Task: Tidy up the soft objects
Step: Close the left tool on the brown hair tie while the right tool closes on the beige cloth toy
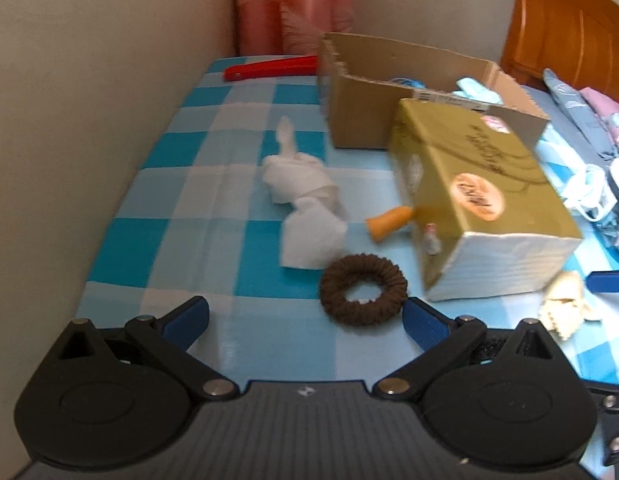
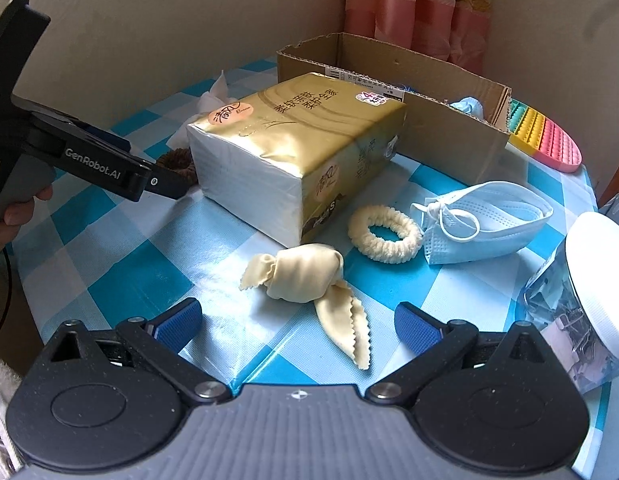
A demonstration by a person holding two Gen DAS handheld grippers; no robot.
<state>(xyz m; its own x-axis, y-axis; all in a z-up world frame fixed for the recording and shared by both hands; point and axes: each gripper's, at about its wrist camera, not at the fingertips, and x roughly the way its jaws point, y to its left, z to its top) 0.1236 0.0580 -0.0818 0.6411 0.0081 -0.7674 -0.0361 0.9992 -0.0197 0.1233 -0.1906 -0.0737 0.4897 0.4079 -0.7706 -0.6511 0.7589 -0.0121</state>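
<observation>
On the table with the blue-and-white checked cloth [image 1: 197, 152], the far left held a red flat tool [image 1: 271, 67] lying against the wall side. Nearer, a crumpled white tissue [image 1: 305, 196] lay on the cloth, and just near of it sat a brown hair scrunchie [image 1: 363, 290], directly ahead of the left gripper [image 1: 305, 314]. That gripper's blue-padded fingers [image 1: 189, 318] stood wide apart with nothing between them; the scrunchie lay just beyond the right pad, and whether it touched could not be told. An orange cone-shaped piece [image 1: 389, 222] lay between the tissue and a gold pack of tissues [image 2: 297, 152], which lay in the middle of the table, tilted, its far end close against a cardboard box [image 2: 441, 128]. Inside the box something pale blue [image 2: 467, 106] showed.

In the right wrist view, the left gripper [image 2: 171, 184] reached in from the left, held by a hand [image 2: 13, 208]. Near the middle, a knotted cream cloth [image 2: 309, 276] lay just ahead of the right gripper [image 2: 297, 330], whose jaws were also spread wide and held nothing. To the right of the cloth lay a cream scrunchie [image 2: 385, 236], touching a light blue face mask [image 2: 489, 220]. Far right, a rainbow-coloured bumpy silicone mat [image 2: 545, 140] lay beyond the box, and a clear jar with a white lid [image 2: 593, 288] lay near the table's edge.
</observation>
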